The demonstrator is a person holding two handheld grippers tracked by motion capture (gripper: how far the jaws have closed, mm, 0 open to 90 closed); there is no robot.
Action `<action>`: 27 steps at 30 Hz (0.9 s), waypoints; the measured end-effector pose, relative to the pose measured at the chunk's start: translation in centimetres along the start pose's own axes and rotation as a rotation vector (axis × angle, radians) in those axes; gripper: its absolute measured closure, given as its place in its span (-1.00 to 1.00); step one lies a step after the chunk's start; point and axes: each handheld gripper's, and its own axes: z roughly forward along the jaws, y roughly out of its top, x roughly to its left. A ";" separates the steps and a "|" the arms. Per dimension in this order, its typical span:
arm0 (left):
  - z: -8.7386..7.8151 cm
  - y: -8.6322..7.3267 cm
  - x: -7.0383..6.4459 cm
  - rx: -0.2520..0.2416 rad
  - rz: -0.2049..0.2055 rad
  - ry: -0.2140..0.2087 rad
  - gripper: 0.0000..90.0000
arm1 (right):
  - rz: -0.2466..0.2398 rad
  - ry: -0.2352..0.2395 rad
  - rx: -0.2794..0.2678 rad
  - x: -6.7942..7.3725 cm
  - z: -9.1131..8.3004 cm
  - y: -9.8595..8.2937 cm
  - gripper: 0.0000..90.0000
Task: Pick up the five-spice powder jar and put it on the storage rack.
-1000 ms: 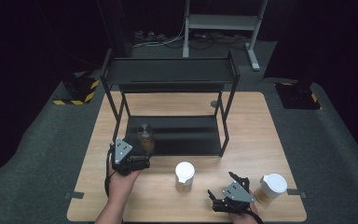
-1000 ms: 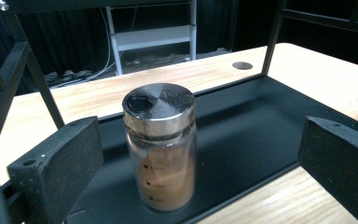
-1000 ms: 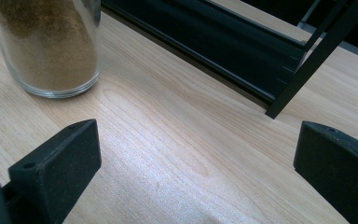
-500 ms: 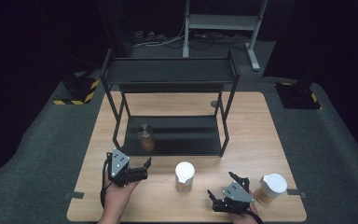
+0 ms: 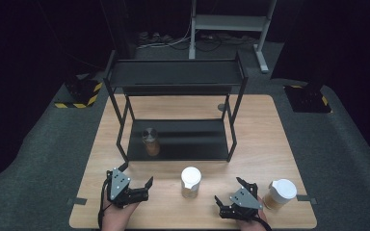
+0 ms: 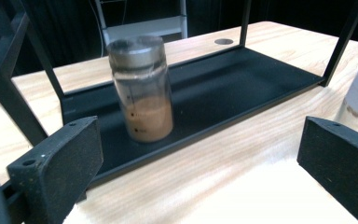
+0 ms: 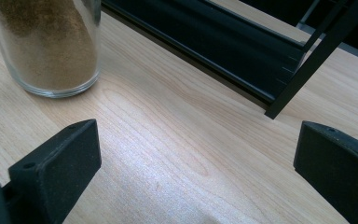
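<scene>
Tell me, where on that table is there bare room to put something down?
The lower shelf is bare right of the grey-lidded jar, and so is the top shelf. The table's side strips are free. The front edge is crowded: both tongs, two white-lidded jars.

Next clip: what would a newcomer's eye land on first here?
Likely the black two-tier metal rack at the middle of the wooden table, with a metal-lidded spice jar of brown powder on its bottom shelf. In front stand two white-lidded jars, one between the open left gripper and open right gripper, the other near the table's right edge.
</scene>
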 end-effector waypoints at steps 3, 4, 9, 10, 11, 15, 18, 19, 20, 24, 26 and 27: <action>-0.2 -0.6 0.1 0.011 -0.007 -0.004 -0.99 | 0.000 -0.001 -0.001 0.0 0.0 0.0 -1.00; -0.2 -0.9 0.1 0.019 -0.009 -0.006 -0.99 | 0.001 -0.001 -0.001 0.0 0.0 0.0 -1.00; -0.3 -1.9 0.1 0.045 -0.012 -0.009 -0.99 | 0.004 -0.001 -0.001 0.0 0.0 0.0 -1.00; -0.3 -2.3 0.2 0.056 -0.009 -0.008 -0.99 | 0.002 -0.002 0.000 0.0 0.0 0.0 -1.00; -0.3 -2.3 0.2 0.056 -0.009 -0.008 -0.99 | 0.001 -0.003 0.000 0.1 0.0 0.0 -1.00; -0.3 -3.0 0.2 0.083 0.004 -0.008 -0.99 | -0.005 -0.005 -0.001 0.1 0.0 0.0 -1.00; -0.1 -3.3 0.2 0.108 0.021 -0.012 -0.99 | -0.006 -0.007 0.003 0.2 0.0 0.1 -1.00; 0.0 -3.3 0.2 0.117 0.029 -0.013 -0.99 | -0.006 -0.007 0.004 0.2 0.0 0.1 -1.00; 0.1 -3.3 0.0 0.122 0.042 -0.010 -0.99 | -0.007 -0.008 0.003 0.2 0.0 0.1 -1.00; 0.2 -3.0 -0.7 0.136 0.103 -0.016 -0.99 | 0.002 -0.007 0.004 0.1 0.0 0.1 -1.00; 0.3 -3.0 -1.4 0.142 0.152 -0.005 -0.99 | 0.002 -0.005 0.003 0.0 0.0 0.0 -1.00; 0.3 -2.9 -1.7 0.146 0.174 -0.003 -0.99 | 0.003 -0.005 0.000 0.1 0.0 0.0 -1.00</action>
